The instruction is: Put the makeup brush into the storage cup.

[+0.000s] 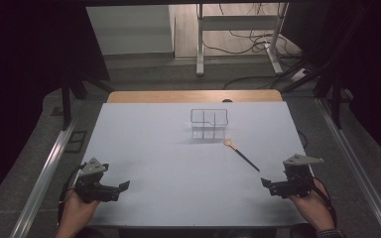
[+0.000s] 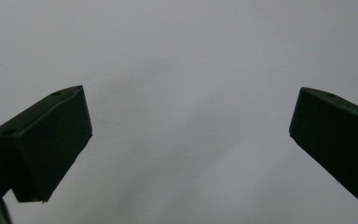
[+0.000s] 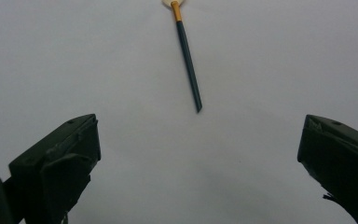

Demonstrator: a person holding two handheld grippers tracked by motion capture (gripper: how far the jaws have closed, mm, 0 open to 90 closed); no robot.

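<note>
A makeup brush (image 1: pixel 240 154) with a dark handle, gold ferrule and pale bristles lies flat on the white table (image 1: pixel 168 158), right of centre, its bristles pointing away from me. Just behind it stands a clear compartment organizer (image 1: pixel 209 124). My right gripper (image 1: pixel 267 183) rests near the front right corner, open and holding nothing, a short way from the handle tip. In the right gripper view the brush (image 3: pixel 188 56) lies ahead of the open right gripper (image 3: pixel 200 135). At the front left my left gripper (image 1: pixel 123 187) is open over bare table, with the left gripper (image 2: pixel 191 112) wide apart in its own view.
A wooden strip (image 1: pixel 193 95) runs along the table's far edge. Metal rails (image 1: pixel 49 168) flank both sides. Beyond the table stand a desk frame (image 1: pixel 238 29) and loose cables on the floor.
</note>
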